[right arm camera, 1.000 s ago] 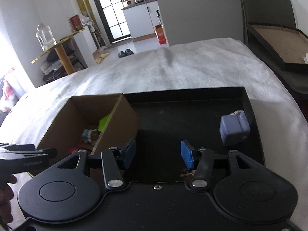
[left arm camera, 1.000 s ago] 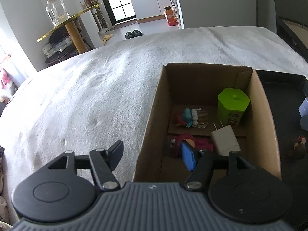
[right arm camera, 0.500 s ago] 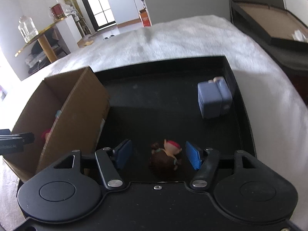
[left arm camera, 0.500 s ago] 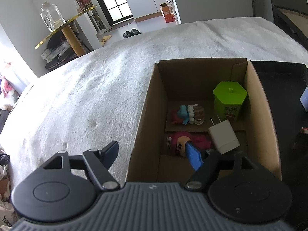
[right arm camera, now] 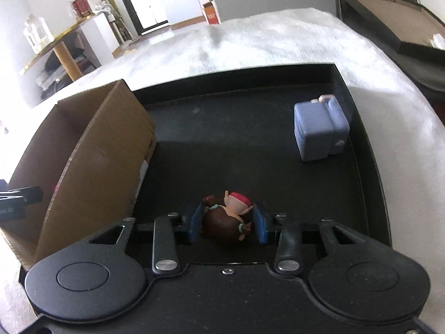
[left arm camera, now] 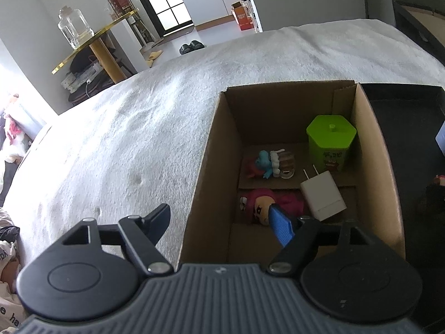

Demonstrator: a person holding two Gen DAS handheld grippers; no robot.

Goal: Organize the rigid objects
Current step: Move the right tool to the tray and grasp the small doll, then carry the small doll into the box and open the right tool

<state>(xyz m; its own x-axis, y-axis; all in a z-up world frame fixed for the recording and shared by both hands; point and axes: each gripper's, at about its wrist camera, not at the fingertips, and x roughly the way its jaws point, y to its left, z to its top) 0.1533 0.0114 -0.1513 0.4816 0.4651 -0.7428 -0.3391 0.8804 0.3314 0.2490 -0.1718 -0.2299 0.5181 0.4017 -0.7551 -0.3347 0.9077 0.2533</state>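
- Right gripper [right arm camera: 226, 224]: blue pads flank the brown-haired doll figurine [right arm camera: 226, 220] lying on the black tray [right arm camera: 250, 128]; whether they touch it cannot be determined.
- Left gripper [left arm camera: 222, 220]: fingers spread wide, holding nothing, straddling the left wall of the cardboard box [left arm camera: 211, 167].
- Blue block [right arm camera: 319, 132]: far right tray corner.

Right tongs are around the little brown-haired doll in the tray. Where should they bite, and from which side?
Grip the brown-haired doll across its round head, coming from above as the right tongs already sit. It lies on the black tray, head nearest the camera, with one blue pad on each side.
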